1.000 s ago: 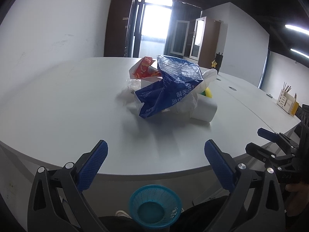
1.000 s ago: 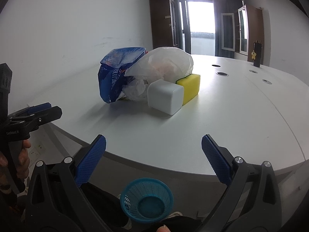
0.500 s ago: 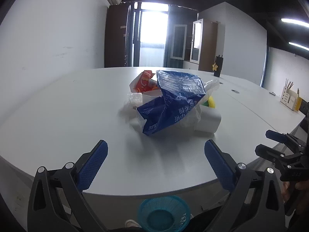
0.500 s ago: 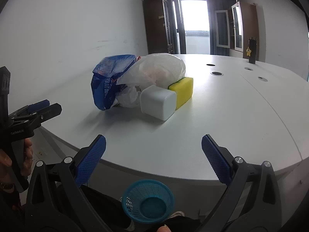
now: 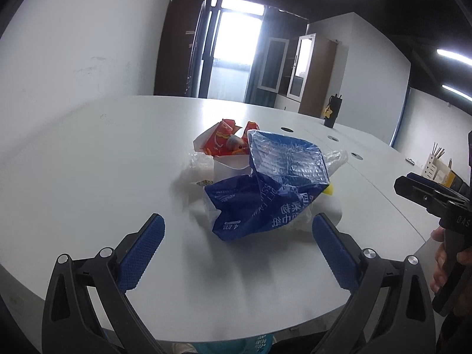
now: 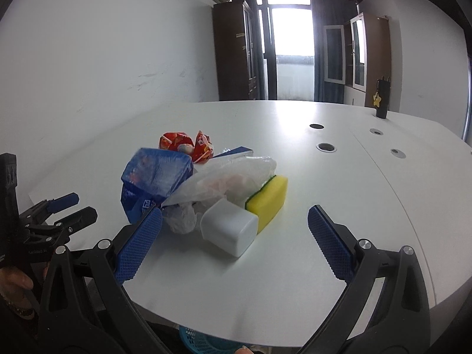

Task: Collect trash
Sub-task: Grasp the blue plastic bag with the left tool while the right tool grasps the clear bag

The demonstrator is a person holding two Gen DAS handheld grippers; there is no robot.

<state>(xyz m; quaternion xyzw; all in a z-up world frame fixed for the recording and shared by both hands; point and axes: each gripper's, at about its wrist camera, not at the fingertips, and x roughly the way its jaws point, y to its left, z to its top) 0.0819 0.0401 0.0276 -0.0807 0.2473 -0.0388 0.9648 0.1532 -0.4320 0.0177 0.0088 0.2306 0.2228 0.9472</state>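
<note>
Blue wrapper (image 5: 259,194) heading the trash heap, table's (image 5: 88,162) near edge: we have closed in; left gripper (image 5: 237,252) and right gripper (image 6: 234,243) gaping, empty.

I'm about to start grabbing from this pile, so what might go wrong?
The blue bag leans on the clear plastic bag, so pulling one may drag the other. The sponge and white container touch the pile and could get knocked. The basket sits half hidden below the table edge, so drops may miss.

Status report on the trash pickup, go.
Both hand-held grippers open, empty: left, right. Trash pile untouched on white table. Blue bag nearest left; white box, yellow sponge nearest right. Nothing blocking.
</note>
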